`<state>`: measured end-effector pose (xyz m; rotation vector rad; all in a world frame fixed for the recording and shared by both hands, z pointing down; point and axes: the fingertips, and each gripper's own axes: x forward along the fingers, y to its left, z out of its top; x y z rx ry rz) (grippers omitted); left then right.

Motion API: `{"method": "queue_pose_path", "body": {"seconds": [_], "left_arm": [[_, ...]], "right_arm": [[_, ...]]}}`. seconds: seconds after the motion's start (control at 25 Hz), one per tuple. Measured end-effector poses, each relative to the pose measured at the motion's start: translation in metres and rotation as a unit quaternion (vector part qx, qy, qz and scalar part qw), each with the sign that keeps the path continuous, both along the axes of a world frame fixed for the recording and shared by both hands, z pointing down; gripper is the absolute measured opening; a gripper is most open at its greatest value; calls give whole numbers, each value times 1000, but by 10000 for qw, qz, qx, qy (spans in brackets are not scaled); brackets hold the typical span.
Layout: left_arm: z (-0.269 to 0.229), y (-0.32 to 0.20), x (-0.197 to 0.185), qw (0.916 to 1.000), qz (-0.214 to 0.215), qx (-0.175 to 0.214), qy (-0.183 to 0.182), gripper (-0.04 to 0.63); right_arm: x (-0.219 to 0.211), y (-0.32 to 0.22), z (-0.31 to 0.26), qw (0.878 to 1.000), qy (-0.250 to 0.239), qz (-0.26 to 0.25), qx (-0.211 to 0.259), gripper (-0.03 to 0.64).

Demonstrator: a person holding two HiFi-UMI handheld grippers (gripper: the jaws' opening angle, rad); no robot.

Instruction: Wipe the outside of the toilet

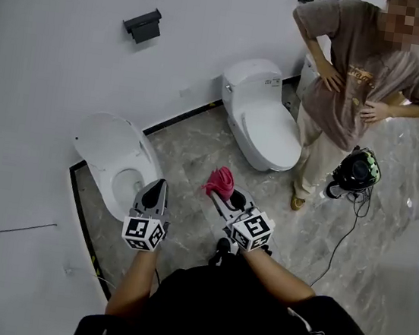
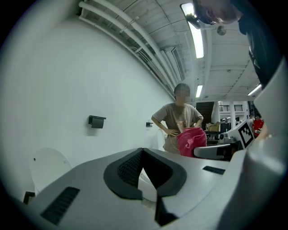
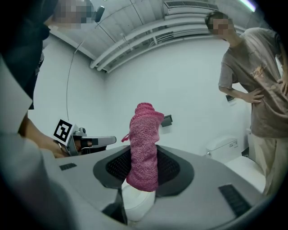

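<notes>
My left tool (image 1: 156,185) is closed with nothing in it, and the open toilet (image 1: 105,178) stands just ahead of it, slightly to its left. My right tool (image 1: 229,196) grips the pink cloth (image 1: 221,179). I think I should bring the cloth across to the bowl's outer wall, press it flat and wipe downward slowly.

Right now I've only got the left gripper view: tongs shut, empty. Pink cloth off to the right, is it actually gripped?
Observer: Yes, the right gripper view shows the right tongs shut on the pink cloth, which sticks upright out of them.
Operator: Toilets?
Observer: Two in the head view: a lid-up toilet close by the left tongs, a closed toilet farther right.
Operator: Obstacles?
Observer: A cabled device sits by the bystander's feet.
</notes>
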<state>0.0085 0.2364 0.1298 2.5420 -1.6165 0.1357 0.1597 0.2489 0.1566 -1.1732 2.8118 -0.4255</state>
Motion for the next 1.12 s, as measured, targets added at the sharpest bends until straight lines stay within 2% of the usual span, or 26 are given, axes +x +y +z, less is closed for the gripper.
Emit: {"method": "queue_pose_path", "body": {"seconds": [0.16, 0.48, 0.76, 1.12], "left_arm": [[-2, -33, -6, 9995, -255, -133, -102, 11], [35, -117, -74, 9973, -493, -501, -216, 11], [86, -198, -128, 9954, -149, -920, -237, 11], [149, -293, -182, 9885, 387, -1262, -743, 11]], "right_arm": [[6, -39, 9, 9997, -65, -163, -164, 153], [-57, -129, 43, 9980, 87, -474, -420, 153], [-118, -200, 83, 9965, 307, -315, -709, 153], [-187, -292, 145, 9919, 636, -171, -1089, 153]]}}
